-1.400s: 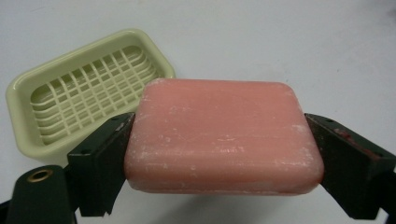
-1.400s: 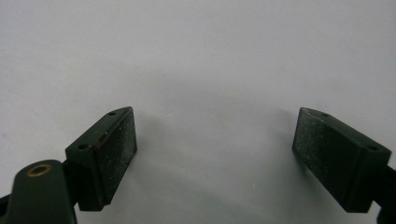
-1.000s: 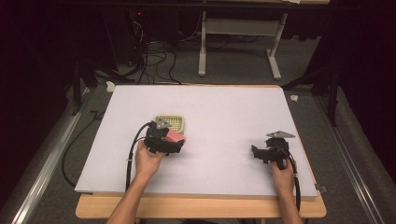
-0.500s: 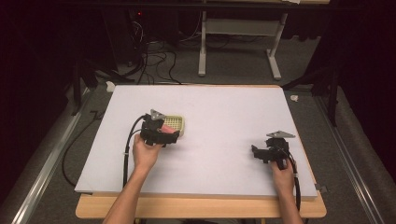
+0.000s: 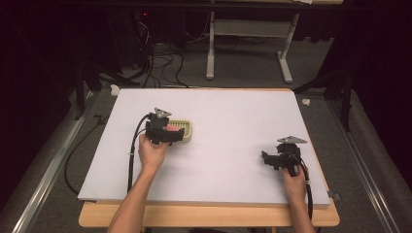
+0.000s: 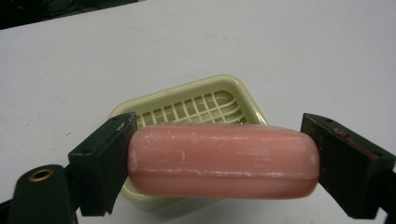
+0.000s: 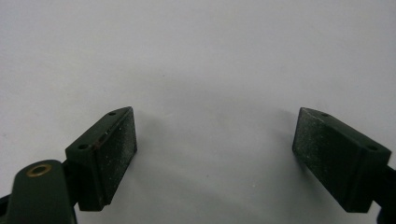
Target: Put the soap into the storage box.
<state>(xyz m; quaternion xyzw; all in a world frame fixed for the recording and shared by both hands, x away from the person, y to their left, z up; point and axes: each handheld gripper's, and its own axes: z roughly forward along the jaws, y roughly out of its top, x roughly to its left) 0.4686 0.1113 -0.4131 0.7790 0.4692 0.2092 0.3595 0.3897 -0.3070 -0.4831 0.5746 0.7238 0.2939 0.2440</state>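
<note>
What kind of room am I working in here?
Likely a lab or recording workspace, not a home: a bare white table on a dark floor, loose cables behind it, and a metal stand at the back.

A white surface lies on a wooden top. Beyond it, on grey floor, stand a white frame's legs and tangled black cables.

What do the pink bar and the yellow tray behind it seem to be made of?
The pink bar looks like soap: matte, waxy, with whitish scuffs and a seam along its side. The yellow tray seems to be moulded plastic: smooth, slightly glossy, rounded rim, grid floor.
</note>
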